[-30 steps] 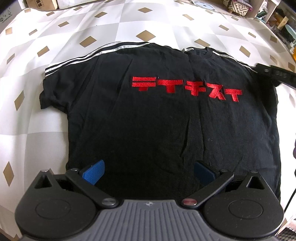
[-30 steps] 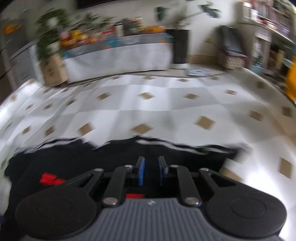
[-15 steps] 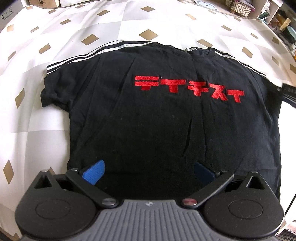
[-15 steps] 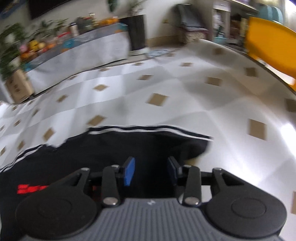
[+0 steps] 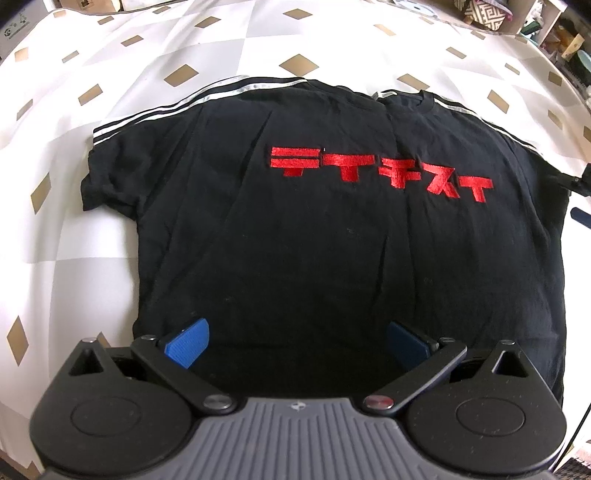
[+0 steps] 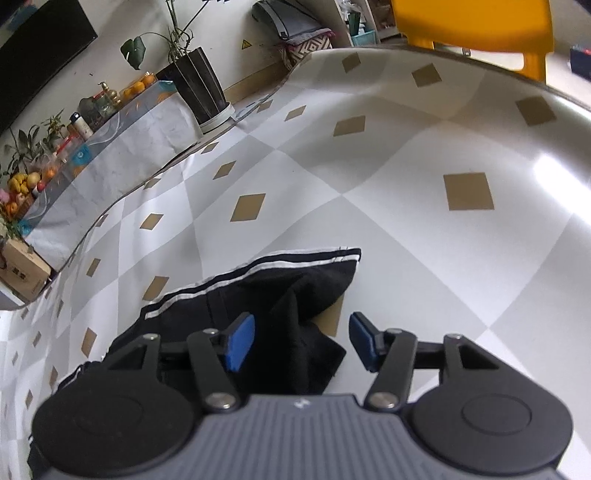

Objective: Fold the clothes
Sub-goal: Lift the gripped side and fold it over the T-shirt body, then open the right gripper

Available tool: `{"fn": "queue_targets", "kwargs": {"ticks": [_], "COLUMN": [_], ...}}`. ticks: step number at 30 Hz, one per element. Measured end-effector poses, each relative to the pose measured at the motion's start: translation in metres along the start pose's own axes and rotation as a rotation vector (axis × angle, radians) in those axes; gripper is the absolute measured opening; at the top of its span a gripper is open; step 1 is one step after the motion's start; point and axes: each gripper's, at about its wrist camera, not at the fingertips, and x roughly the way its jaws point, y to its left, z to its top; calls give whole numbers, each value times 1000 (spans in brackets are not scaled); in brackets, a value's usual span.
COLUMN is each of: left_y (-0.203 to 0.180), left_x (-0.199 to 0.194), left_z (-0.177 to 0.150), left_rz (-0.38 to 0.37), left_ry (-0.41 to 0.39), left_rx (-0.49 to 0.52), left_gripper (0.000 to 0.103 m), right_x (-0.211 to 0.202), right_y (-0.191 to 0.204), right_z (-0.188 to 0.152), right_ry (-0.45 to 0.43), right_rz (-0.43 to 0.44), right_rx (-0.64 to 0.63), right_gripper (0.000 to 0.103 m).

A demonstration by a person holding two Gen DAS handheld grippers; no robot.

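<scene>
A black T-shirt (image 5: 332, 251) with red lettering and white shoulder stripes lies flat, front up, on the patterned tablecloth (image 5: 55, 240). My left gripper (image 5: 295, 345) hovers over its bottom hem, wide open, with nothing between the blue pads. In the right wrist view, the shirt's striped right sleeve (image 6: 295, 280) lies rumpled just ahead of my right gripper (image 6: 301, 341). Its jaws are opening; a fold of sleeve lies between the pads, and they do not press on it. The right gripper's tip (image 5: 580, 184) shows at the left wrist view's right edge.
The cloth-covered table (image 6: 406, 184) stretches well beyond the sleeve. A yellow chair (image 6: 472, 26) stands past its far edge. A potted plant (image 6: 199, 85) and a side table with fruit and bottles (image 6: 92, 118) line the wall.
My right gripper swung rightward to the sleeve and rolled, and its jaws went from nearly shut to apart. The left gripper and the shirt body stayed put.
</scene>
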Motion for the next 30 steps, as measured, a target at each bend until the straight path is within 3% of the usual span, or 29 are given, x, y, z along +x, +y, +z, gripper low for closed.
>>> {"fn": "queue_targets", "kwargs": {"ticks": [5, 10, 13, 30], "left_y": [0, 1, 2, 2], "left_x": [3, 6, 8, 7], "left_z": [-1, -1, -1, -3], "left_rz": [5, 9, 5, -2], "left_ry": [5, 13, 19, 26], "left_rx": [1, 2, -5, -5], "left_gripper": [103, 103, 103, 103], "right_x": [8, 12, 11, -7], "right_y": [2, 7, 11, 76], "right_z": [-3, -6, -5, -10], "right_ry": [7, -3, -10, -72], "right_rz": [16, 19, 24, 76], "right_rx": [10, -6, -17, -288], "right_gripper": [52, 18, 7, 5]}}
